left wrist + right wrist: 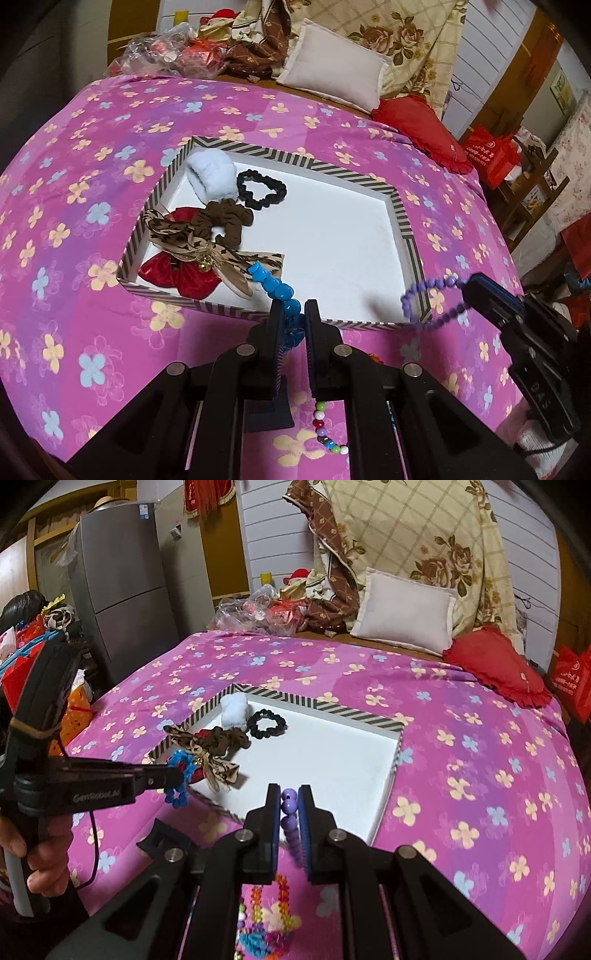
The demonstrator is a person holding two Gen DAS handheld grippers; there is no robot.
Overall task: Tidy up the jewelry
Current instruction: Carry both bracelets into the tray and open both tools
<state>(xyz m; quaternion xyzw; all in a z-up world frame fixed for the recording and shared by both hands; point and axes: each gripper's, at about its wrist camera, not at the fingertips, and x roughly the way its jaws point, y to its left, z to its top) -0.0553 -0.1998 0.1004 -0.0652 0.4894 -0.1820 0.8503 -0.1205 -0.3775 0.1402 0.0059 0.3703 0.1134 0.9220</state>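
A shallow white tray with a striped rim (pixel 295 154) (pixel 325 704) lies on the pink flowered bedspread. Its left part holds a pale blue fluffy scrunchie (pixel 211 173), a black one (pixel 261 188), a brown one (pixel 229 218), a red one (pixel 177 273) and a leopard-print bow (pixel 192 236). My left gripper (pixel 294 306) (pixel 176 773) is shut on a blue bead bracelet (pixel 275 284) (pixel 179 775) over the tray's near rim. My right gripper (pixel 289 794) (pixel 466 286) is shut on a purple bead bracelet (pixel 290 808) (pixel 432 299) hanging at the tray's near right corner.
Multicoloured bead bracelets (pixel 327 432) (pixel 266 919) lie on the bedspread under the grippers, beside a small dark square piece (pixel 162 838). Pillows (pixel 402 613), a red cushion (pixel 498 664) and bags crowd the bed's far end. A grey fridge (pixel 122 583) stands left; a hand (pixel 40 853) holds the left gripper.
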